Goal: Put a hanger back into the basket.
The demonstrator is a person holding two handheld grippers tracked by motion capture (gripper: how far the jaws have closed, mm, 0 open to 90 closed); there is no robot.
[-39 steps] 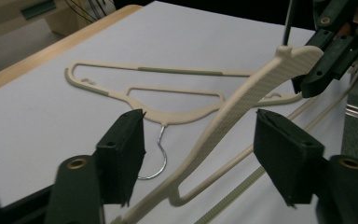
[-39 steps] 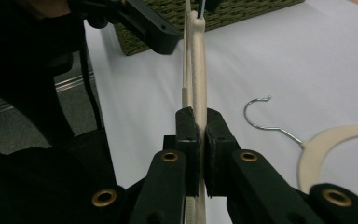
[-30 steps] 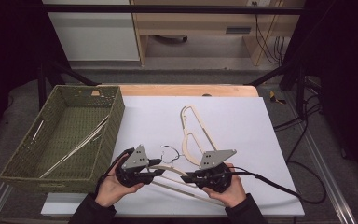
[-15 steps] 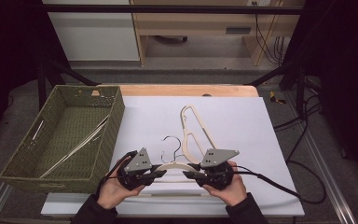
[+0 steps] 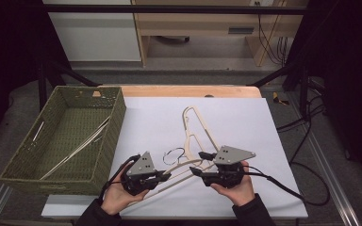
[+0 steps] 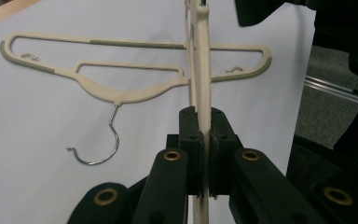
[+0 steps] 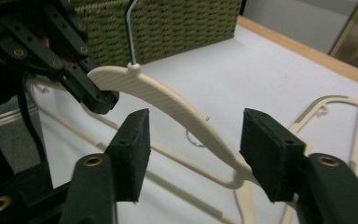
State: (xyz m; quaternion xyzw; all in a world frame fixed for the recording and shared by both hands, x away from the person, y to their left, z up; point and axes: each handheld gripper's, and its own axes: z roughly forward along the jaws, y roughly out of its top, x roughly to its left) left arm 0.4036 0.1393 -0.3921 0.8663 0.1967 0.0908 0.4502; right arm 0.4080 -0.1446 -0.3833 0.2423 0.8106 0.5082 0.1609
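Two hand-held grippers work one cream hanger (image 5: pixel 181 170): the left hand-held gripper (image 5: pixel 162 176) is clamped on one arm, while the right hand-held gripper (image 7: pixel 193 140) has just been opening, its pads standing clear on either side of the other arm. So the hanger hangs lifted above the tabletop (image 5: pixel 245 122) by the left grip alone. A second hanger (image 5: pixel 197 129) lies flat nearby. Judging by the green basket (image 5: pixel 108 141) (hangers already inside), this hanger probably goes in next, then the other.
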